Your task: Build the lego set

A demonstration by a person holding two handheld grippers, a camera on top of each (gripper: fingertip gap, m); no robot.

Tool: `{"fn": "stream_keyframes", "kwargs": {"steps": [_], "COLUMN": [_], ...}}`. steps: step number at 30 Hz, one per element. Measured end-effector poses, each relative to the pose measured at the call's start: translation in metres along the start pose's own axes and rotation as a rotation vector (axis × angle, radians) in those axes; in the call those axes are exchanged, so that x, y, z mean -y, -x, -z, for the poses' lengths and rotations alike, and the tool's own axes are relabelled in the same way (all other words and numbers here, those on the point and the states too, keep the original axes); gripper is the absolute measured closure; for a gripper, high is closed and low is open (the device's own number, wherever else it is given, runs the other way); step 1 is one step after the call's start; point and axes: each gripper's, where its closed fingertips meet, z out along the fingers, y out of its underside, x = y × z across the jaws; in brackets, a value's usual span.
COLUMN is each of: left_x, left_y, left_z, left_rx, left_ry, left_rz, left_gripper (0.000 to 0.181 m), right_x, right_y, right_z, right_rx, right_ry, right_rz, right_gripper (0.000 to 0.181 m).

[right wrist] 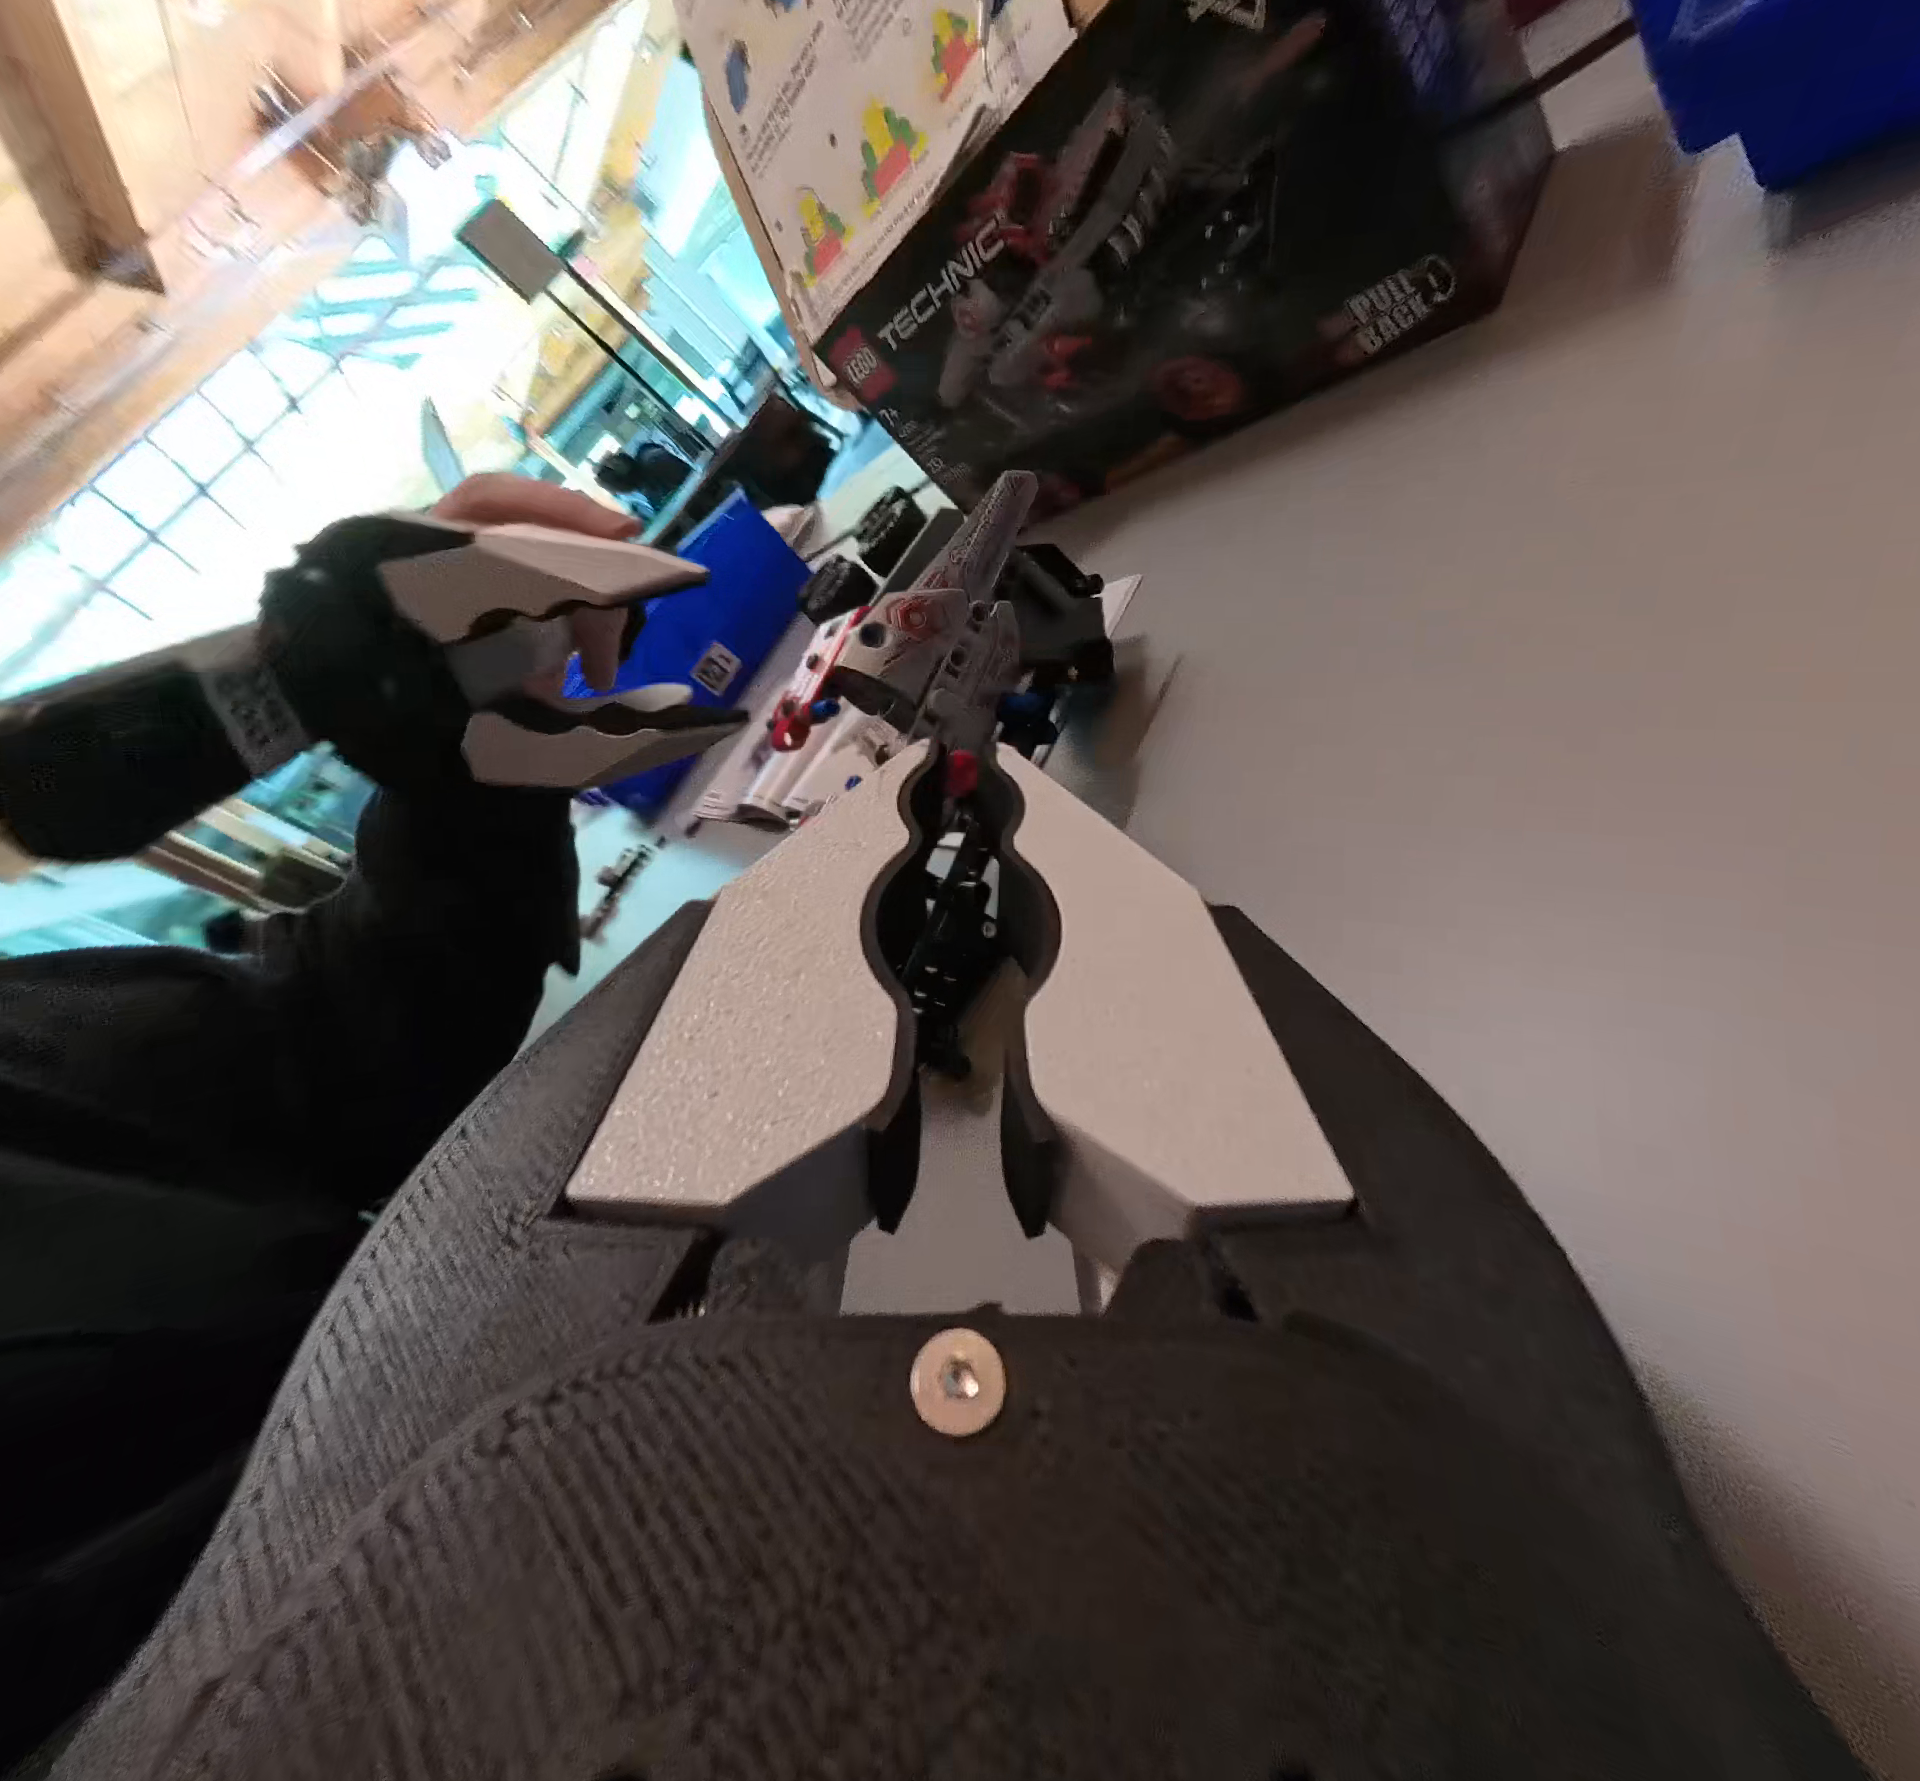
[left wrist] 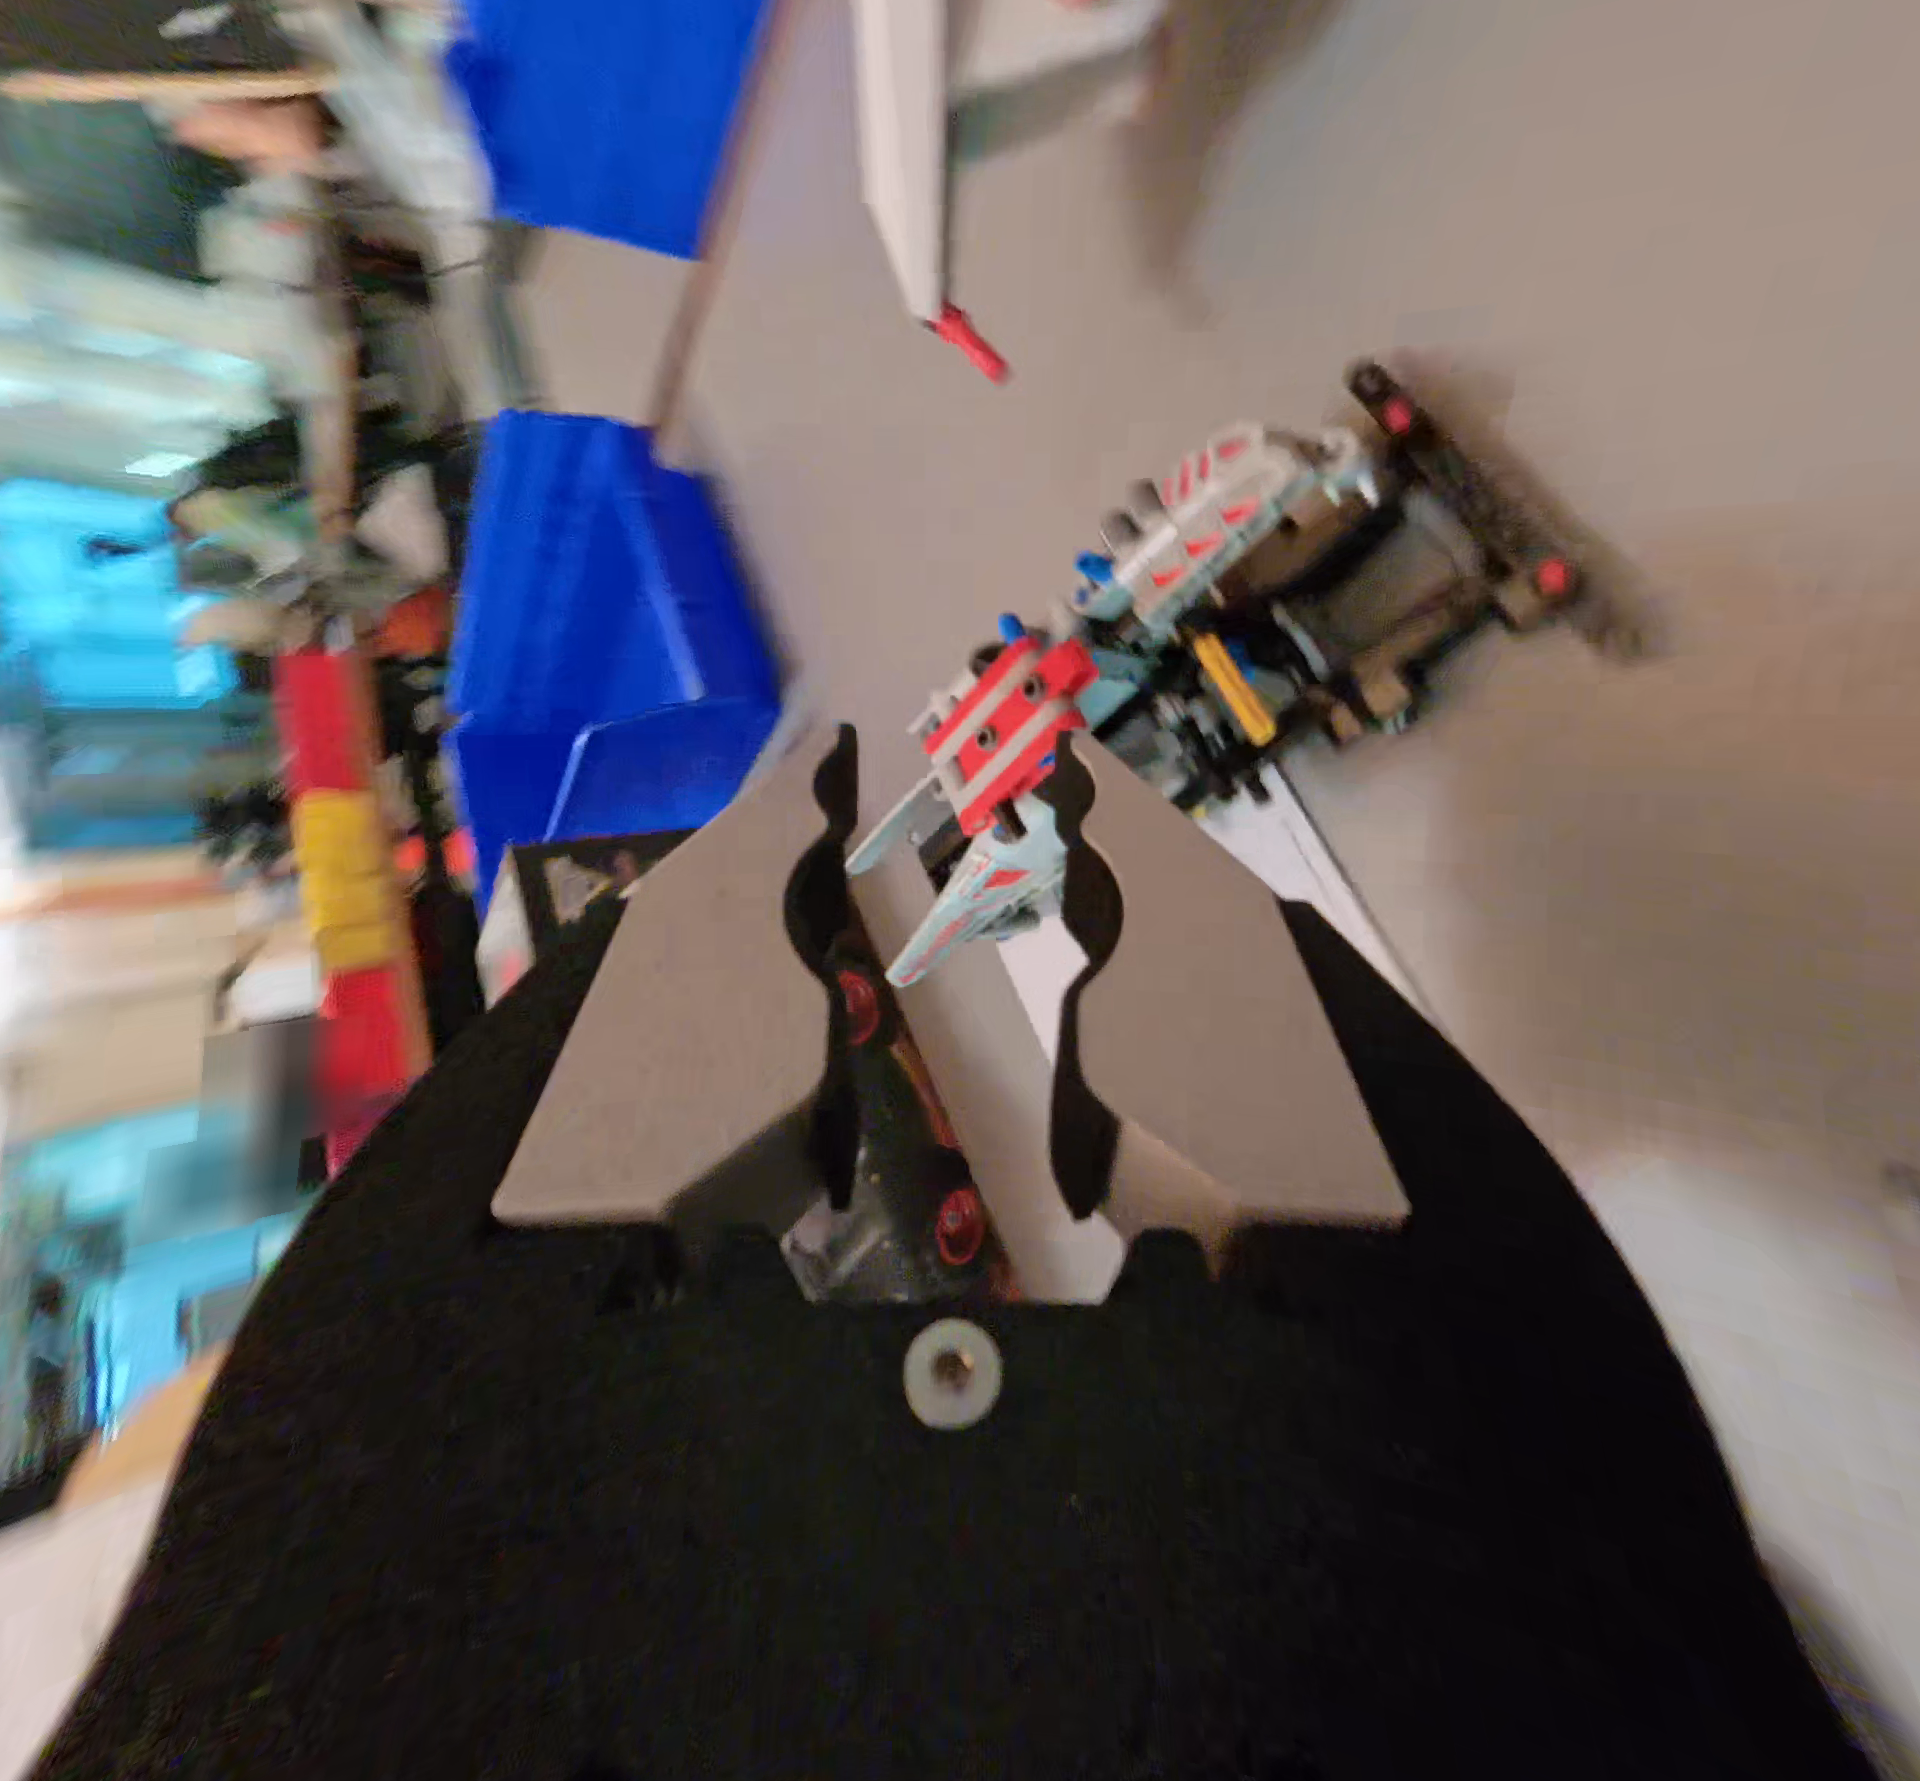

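Presently a red pin (left wrist: 966, 344) is pinched in the nearly closed right hand-held gripper (right wrist: 961, 763), beside the lego model (left wrist: 1247, 609). The model lies lengthwise on the desk (left wrist: 1558, 173), its nose at the open, empty left hand-held gripper (left wrist: 961, 744).

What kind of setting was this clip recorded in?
Probably a workshop or lab bench: a pale worktable carrying blue storage bins, the set's retail box and a half-built Lego vehicle, with large windows behind.

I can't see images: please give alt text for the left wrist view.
The left gripper hangs open over a grey table, just short of a half-built Lego vehicle. Beyond, the right gripper pinches a small red pin.
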Motion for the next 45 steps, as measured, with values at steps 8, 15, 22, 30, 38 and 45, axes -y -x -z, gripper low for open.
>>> {"fn": "stream_keyframes", "kwargs": {"steps": [8, 15, 22, 30, 38, 45], "left_x": [-0.026, -0.035, -0.049, -0.039, -0.03, 0.043], "left_y": [-0.014, -0.017, -0.03, -0.088, -0.109, -0.092], "left_z": [-0.025, -0.042, -0.007, 0.024, 0.044, 0.071], "left_rx": [-0.602, -0.442, 0.31, 0.355, 0.283, 0.161], "left_ry": [0.141, 0.189, 0.323, 0.387, 0.232, -0.169], "left_rz": [-0.08, -0.078, 0.215, 0.305, 0.548, 0.818], "left_gripper": [0.127, 0.133, 0.136, 0.143, 0.139, 0.153], "right_x": [-0.019, -0.017, -0.005, -0.031, -0.077, -0.099], "right_y": [0.028, 0.03, 0.056, 0.095, 0.106, 0.125], "right_z": [-0.016, -0.011, -0.01, -0.04, -0.055, -0.05], "right_rx": [0.138, 0.111, 0.12, 0.127, 0.078, 0.03], "right_ry": [0.092, 0.097, 0.072, 0.187, 0.427, 0.537], "right_rz": [0.033, 0.082, 0.176, 0.381, 0.582, 0.76], "right_gripper": [0.177, 0.177, 0.177, 0.176, 0.176, 0.176]}}
